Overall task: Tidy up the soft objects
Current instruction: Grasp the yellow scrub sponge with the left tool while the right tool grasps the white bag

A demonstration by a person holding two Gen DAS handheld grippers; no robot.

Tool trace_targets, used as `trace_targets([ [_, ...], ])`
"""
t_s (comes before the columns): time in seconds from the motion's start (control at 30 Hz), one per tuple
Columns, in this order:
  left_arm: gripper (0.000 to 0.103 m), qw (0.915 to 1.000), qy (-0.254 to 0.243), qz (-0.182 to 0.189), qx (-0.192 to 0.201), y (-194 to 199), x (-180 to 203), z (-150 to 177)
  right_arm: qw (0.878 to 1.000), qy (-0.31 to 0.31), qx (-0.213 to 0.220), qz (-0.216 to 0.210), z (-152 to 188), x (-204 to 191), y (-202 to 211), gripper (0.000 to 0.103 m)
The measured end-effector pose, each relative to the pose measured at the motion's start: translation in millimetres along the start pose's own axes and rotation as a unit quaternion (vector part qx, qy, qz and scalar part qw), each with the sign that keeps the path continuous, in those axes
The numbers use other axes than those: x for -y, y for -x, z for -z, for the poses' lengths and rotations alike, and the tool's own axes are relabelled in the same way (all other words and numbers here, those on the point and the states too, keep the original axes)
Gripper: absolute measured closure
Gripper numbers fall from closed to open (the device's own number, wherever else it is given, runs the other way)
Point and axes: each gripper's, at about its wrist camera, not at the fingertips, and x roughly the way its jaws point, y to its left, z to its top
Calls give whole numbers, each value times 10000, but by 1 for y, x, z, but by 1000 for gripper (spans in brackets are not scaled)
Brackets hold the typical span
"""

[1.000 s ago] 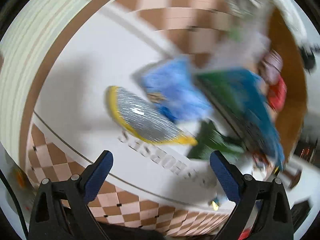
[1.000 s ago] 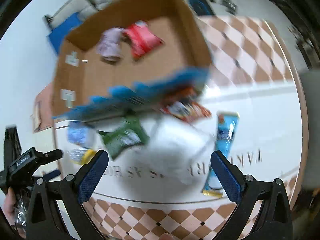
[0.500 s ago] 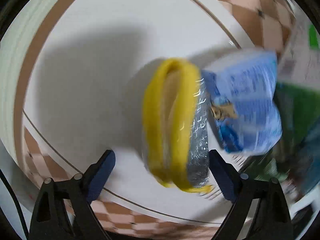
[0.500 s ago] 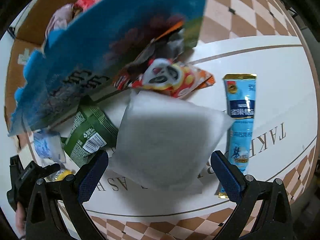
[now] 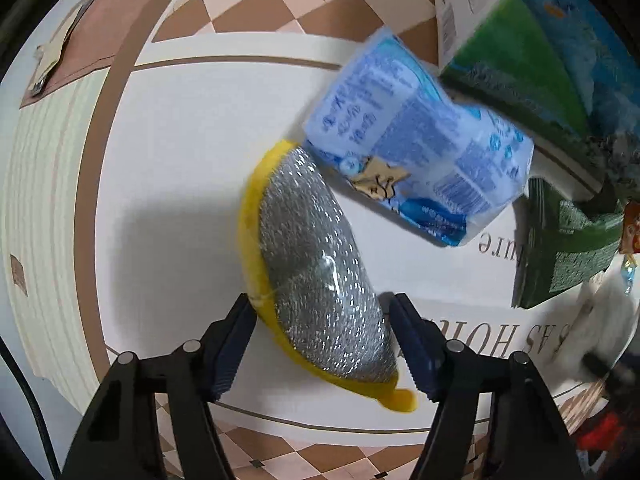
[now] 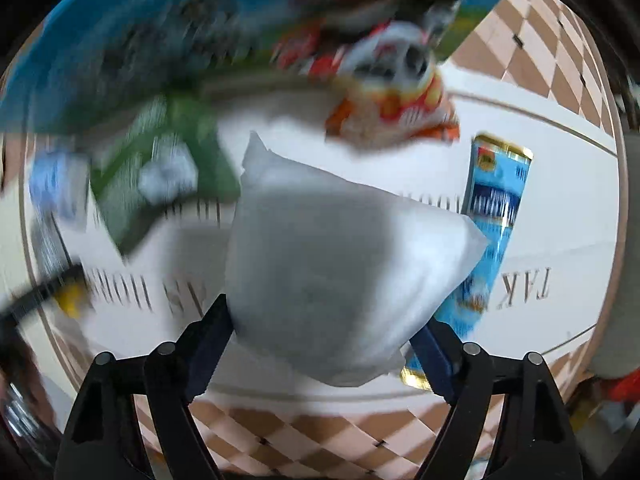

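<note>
A yellow sponge with a silver mesh face [image 5: 320, 288] lies on the white mat [image 5: 180, 184]. My left gripper [image 5: 324, 344] is around its near end, with the pads [image 5: 234, 348] touching or nearly touching its sides. A light blue packet [image 5: 420, 160] lies just beyond the sponge. In the right wrist view a white soft pillow-like pack [image 6: 340, 256] sits between the fingers of my right gripper [image 6: 324, 344], jaws closed in against its sides. A blue stick sachet [image 6: 492, 220] lies to its right.
A green pouch [image 5: 568, 252] and a large blue-green bag [image 5: 560, 48] lie to the right of the sponge. An orange snack packet [image 6: 392, 108] lies beyond the pillow pack. The mat sits on a checkered brown floor [image 5: 280, 0]. The right wrist view is motion-blurred.
Both grippers have moved forward and down. The left one now straddles the sponge with its jaws narrowed; the right one has closed in on the white pack.
</note>
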Motion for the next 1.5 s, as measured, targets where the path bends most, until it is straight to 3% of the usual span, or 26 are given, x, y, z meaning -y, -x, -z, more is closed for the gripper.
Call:
trace_targets([
  [0.1, 36, 9933, 694, 866, -335, 4, -25, 2, 9993, 202, -302, -32, 20, -2, -7, 17],
  [0.13, 36, 9859, 1036, 1233, -443, 5, -33, 6, 9990, 136, -414, -137, 26, 1, -10, 16],
  [0.2, 36, 9745, 1556, 1536, -508, 6, -44, 12, 9984, -42, -497, -280, 31, 6, -13, 14],
  [0.43, 35, 9743, 2021, 858, -512, -9, -46, 10, 9971, -491, -435, -390, 27, 21, -16, 11],
  [0.5, 35, 9791, 1872, 682, -397, -7, -37, 5, 9972, -513, -436, -310, 23, 19, -16, 11],
  [0.57, 53, 9861, 1581, 419, -302, -3, -25, 4, 9974, -518, -447, -239, 24, 18, -18, 11],
  [0.67, 54, 9932, 1116, 281, -160, 0, -10, 13, 9989, -247, -389, -80, 20, 23, -17, 14],
  [0.87, 55, 9991, 366, 79, -180, -2, 38, 55, 9988, 287, -381, 133, 48, 2, -18, 19],
  [1.1, 55, 9963, -783, -108, -337, -10, 114, 131, 9976, 295, -619, -34, 92, 10, -23, 19],
  [1.23, 51, 9926, -1080, -308, -457, -28, 153, 147, 9979, 186, -605, -98, 102, 21, -24, 18],
  [1.33, 54, 9926, -1116, -365, -296, -34, 184, 156, 9977, 249, -624, -68, 102, 21, -24, 17],
  [1.4, 55, 9930, -1085, -315, -332, -32, 181, 139, 9976, 313, -611, -26, 103, 5, -32, 17],
  [1.5, 57, 9922, -1175, -293, -294, -24, 198, 143, 9979, 526, -376, 101, 114, -5, -25, 25],
])
